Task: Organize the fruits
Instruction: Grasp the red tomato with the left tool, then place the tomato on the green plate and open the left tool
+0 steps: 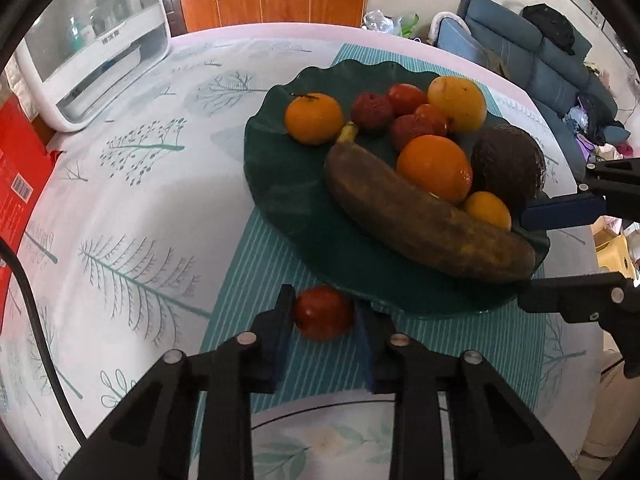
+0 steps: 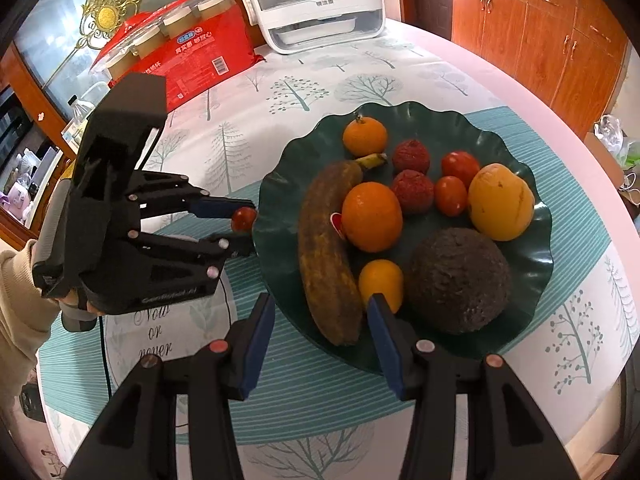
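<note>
On the tabletop (image 2: 420, 60) sits the plate (image 2: 532, 240), heaped with banana (image 2: 324, 256), avocado (image 2: 458, 280) and oranges. Just beside the plate's rim, the left claw (image 1: 323, 316) is closed on a tomato (image 1: 323, 312) resting on the mat. By the plate's near edge, the right claw (image 2: 320, 336) stands open, holding nothing. Squeezed hard, the round tomato could squirt out or split during lifting.

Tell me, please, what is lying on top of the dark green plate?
On the dark green plate lie a browned banana, oranges, small red fruits and an avocado. What is beneath them cannot be seen.
</note>
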Demonstrator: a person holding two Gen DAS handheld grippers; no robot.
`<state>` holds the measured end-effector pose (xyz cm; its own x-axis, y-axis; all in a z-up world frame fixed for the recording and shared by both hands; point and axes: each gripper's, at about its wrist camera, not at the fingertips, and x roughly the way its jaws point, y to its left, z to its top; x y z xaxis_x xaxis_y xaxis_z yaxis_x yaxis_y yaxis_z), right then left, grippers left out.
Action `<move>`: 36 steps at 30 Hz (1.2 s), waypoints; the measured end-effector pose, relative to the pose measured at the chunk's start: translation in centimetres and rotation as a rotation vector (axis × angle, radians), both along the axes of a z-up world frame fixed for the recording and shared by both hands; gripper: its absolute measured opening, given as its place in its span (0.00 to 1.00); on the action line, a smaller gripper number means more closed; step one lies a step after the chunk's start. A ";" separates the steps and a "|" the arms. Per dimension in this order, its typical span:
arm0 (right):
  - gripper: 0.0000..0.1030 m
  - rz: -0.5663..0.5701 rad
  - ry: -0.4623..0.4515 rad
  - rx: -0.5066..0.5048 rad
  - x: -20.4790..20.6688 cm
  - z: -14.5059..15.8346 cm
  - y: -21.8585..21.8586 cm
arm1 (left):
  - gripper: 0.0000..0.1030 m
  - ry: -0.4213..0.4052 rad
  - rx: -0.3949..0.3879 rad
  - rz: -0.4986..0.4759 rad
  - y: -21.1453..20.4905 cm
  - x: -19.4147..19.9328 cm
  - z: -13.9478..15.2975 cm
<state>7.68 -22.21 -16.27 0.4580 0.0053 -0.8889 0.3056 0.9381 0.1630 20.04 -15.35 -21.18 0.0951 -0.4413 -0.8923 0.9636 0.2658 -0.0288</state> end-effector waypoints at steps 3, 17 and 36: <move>0.48 -0.005 -0.003 -0.001 -0.2 0.0 -0.1 | 0.24 -0.047 0.004 -0.002 0.1 -0.8 0.0; 0.48 0.017 -0.034 0.017 -1.6 1.9 -0.3 | 0.24 -0.002 0.011 0.318 4.1 -4.5 5.3; 0.48 0.149 -0.078 -0.084 -0.5 7.3 -8.4 | 0.24 0.016 -0.050 0.817 -4.7 -6.0 9.6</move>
